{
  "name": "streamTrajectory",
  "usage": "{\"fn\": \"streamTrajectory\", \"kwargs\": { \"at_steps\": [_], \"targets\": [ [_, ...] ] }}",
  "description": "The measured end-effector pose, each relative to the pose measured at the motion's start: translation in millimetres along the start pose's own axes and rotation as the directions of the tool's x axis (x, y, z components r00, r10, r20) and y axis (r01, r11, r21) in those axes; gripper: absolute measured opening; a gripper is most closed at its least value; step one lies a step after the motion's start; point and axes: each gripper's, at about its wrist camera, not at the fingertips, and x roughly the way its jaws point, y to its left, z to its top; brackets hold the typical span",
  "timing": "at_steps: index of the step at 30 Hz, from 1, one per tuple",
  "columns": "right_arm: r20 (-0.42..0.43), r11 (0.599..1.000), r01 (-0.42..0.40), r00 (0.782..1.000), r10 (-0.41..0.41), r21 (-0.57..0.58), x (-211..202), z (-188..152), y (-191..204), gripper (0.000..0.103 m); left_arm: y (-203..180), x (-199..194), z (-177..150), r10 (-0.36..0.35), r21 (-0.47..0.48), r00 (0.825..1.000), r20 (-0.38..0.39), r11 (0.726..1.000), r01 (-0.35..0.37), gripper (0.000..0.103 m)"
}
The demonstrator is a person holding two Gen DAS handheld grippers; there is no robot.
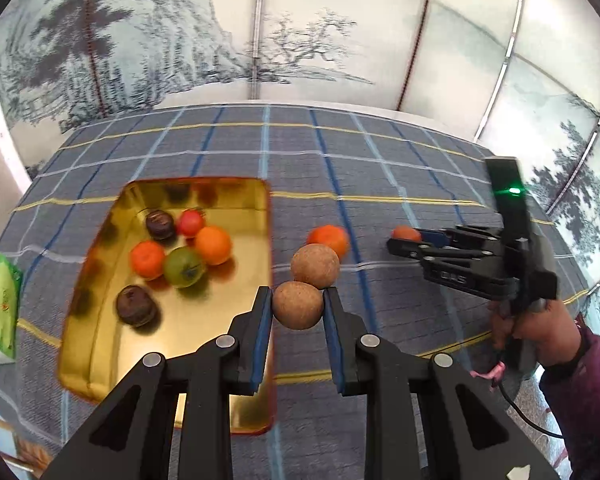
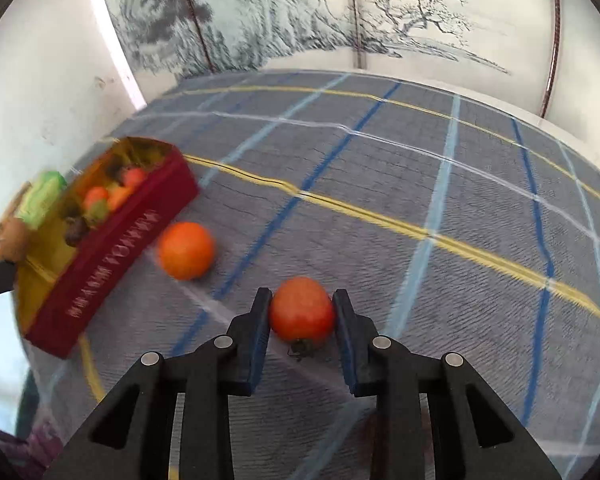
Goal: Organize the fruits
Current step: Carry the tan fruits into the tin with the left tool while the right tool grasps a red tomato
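- Checked cloth covers the counter (image 1: 379,168), under a painted wall.
- Left tongs (image 1: 298,306) clamp a brown fruit (image 1: 298,305) beside the gold tin (image 1: 236,312).
- Right tongs (image 2: 301,312) pinch a tomato (image 2: 301,309): probably soft, smooth, best held across its middle.

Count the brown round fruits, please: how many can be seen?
2. One brown round fruit sits between the left gripper's pads; the other lies on the checked cloth just behind it. No others show.
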Motion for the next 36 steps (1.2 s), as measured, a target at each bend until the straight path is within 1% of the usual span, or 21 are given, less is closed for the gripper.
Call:
{"fn": "streamTrajectory", "kwargs": {
  "at_steps": [4, 9, 13, 17, 20, 26, 36],
  "targets": [
    [0.029, 0.999, -0.020, 0.999, 0.019, 0.048, -2, -10, 11, 0.032, 22, -3, -14, 0.040, -0.041, 0.999, -0.021, 0.998, -0.041, 0.022],
    [0.030, 0.997, -0.006, 1.000, 0.003, 0.077, 7, -16, 11, 0.032, 43, -4, -27, 0.083, -0.071, 0.996, -0.036, 0.994, -0.085, 0.022],
    [0.027, 0.998, 0.015, 0.999, -0.016, 0.061, 11, -17, 15, 0.032, 50, 3, -28, 0.090, -0.079, 0.995, -0.043, 0.993, -0.093, 0.022],
    [0.025, 0.998, 0.018, 0.999, -0.019, 0.059, 12, -17, 16, 0.032, 51, 12, -29, 0.114, -0.053, 0.993, -0.042, 0.992, -0.116, 0.022],
    [0.026, 0.998, 0.010, 1.000, -0.012, 0.065, 12, -16, 15, 0.032, 54, 18, -30, 0.103, -0.065, 0.993, -0.050, 0.992, -0.106, 0.022],
    [0.025, 0.998, 0.013, 1.000, -0.015, 0.062, 12, -16, 15, 0.032, 56, 28, -30, 0.110, -0.062, 0.992, -0.059, 0.992, -0.114, 0.022],
    [0.024, 0.998, 0.019, 1.000, -0.021, 0.058, 13, -16, 16, 0.032, 60, 26, -36, 0.122, -0.064, 0.991, -0.050, 0.990, -0.125, 0.024]
  ]
}}
